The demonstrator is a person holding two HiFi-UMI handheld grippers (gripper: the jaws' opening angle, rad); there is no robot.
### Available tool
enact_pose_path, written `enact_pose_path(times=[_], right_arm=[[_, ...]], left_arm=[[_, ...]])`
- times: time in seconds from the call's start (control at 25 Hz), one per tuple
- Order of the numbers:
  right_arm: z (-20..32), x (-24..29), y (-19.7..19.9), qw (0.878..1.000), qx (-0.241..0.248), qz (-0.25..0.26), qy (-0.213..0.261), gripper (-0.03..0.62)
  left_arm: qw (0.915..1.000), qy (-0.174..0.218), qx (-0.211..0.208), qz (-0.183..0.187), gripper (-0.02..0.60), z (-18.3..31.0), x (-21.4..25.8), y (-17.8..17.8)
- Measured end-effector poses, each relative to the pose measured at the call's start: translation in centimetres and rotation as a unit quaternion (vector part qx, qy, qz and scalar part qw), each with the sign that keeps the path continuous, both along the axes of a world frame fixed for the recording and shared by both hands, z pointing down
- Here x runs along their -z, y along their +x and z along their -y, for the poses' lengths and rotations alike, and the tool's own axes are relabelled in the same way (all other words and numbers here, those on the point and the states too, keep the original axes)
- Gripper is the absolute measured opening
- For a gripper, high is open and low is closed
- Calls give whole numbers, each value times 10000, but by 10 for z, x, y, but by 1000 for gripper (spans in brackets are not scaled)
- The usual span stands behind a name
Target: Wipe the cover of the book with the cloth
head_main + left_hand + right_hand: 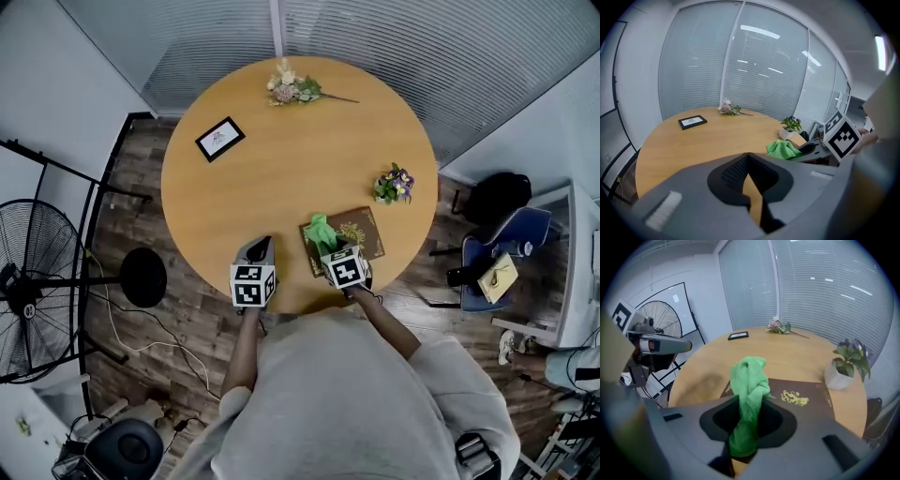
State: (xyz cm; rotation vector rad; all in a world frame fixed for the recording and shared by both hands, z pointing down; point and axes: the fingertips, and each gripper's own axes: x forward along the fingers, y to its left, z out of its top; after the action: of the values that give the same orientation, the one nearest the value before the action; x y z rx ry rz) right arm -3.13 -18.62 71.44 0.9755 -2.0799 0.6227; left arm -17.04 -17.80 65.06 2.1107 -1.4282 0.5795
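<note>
A dark brown book (pixel 360 234) (pixel 806 397) with a gold emblem lies flat near the front right of the round wooden table (pixel 281 159). My right gripper (pixel 330 251) (pixel 746 427) is shut on a green cloth (pixel 320 230) (pixel 749 385), whose bunched end sticks out over the book's near left corner. The cloth also appears at the right of the left gripper view (pixel 783 150). My left gripper (pixel 261 249) (pixel 749 180) hovers at the table's front edge, left of the book, jaws together with nothing between them.
A small potted plant (pixel 395 183) (pixel 847 363) stands just beyond the book. A black picture frame (pixel 220 139) (pixel 693 122) lies far left, a dried flower sprig (pixel 292 88) at the far edge. A fan (pixel 33 281) stands left, chairs (pixel 506 239) right.
</note>
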Motion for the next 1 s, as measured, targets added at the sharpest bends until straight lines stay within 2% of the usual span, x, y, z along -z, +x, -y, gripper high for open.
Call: enact_pose_path(times=[1.0], right_arm=[[21,0,77,9985,-501,-223,95,98]], left_arm=[[9992,3,-405,-49,8,16,0,43]])
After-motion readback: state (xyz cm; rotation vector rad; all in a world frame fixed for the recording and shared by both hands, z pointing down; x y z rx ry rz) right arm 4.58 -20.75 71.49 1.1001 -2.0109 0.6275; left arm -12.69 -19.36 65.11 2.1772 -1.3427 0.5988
